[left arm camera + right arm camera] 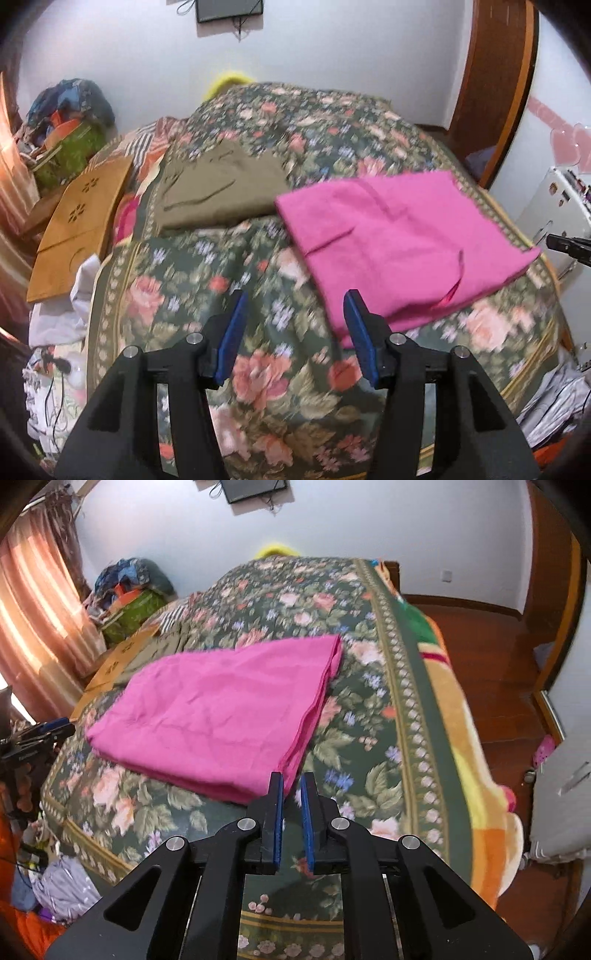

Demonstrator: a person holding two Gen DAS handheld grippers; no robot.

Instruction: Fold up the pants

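- Looking along the left tool (294,308), the left wrist view shows its blue pads standing well apart, with nothing between them but the flowered bedspread (258,376) below.
- The folded pink pants (402,240) lie flat on the bed, ahead and to the right of that tool; the right-hand pad overlaps their near corner in the picture, though contact cannot be told.
- A folded olive-brown garment (218,188) lies farther back on the bedspread, just beside the pink pants.
- A brown cardboard sheet (77,229) rests at the bed's left edge.
- The tip of the other tool shows at the far right edge.
- In the right wrist view the right tool (291,784) has only a narrow gap between its pads, and no cloth is in it.
- The pink pants (221,712) lie just ahead and left of its tips, their stacked edges near the left pad.
- A wooden floor (491,672) shows right of the bed.
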